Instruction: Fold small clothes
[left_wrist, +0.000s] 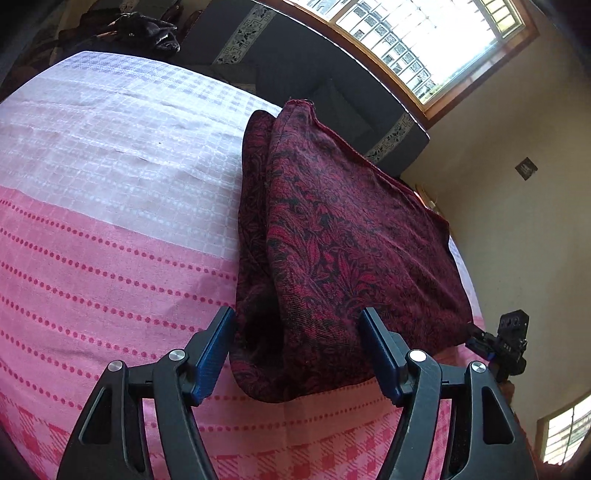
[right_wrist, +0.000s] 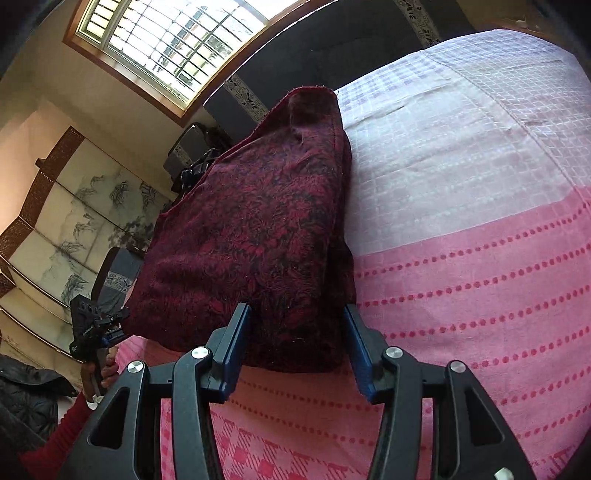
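Note:
A dark red cloth with a black leaf pattern (left_wrist: 332, 236) lies folded on the pink and white bedspread (left_wrist: 110, 206). My left gripper (left_wrist: 299, 332) is open, its blue pads on either side of the cloth's near left corner. In the right wrist view the same cloth (right_wrist: 251, 236) lies ahead, and my right gripper (right_wrist: 295, 328) is open around its near right corner. The right gripper shows at the far right of the left wrist view (left_wrist: 506, 343); the left gripper shows at the left of the right wrist view (right_wrist: 92, 325), held by a hand.
The bedspread (right_wrist: 461, 229) stretches wide beside the cloth. A dark sofa (left_wrist: 332, 74) stands under a barred window (left_wrist: 417, 40) behind the bed. A painted folding screen (right_wrist: 74, 214) stands by the wall. Dark clothes (left_wrist: 147, 29) lie at the far corner.

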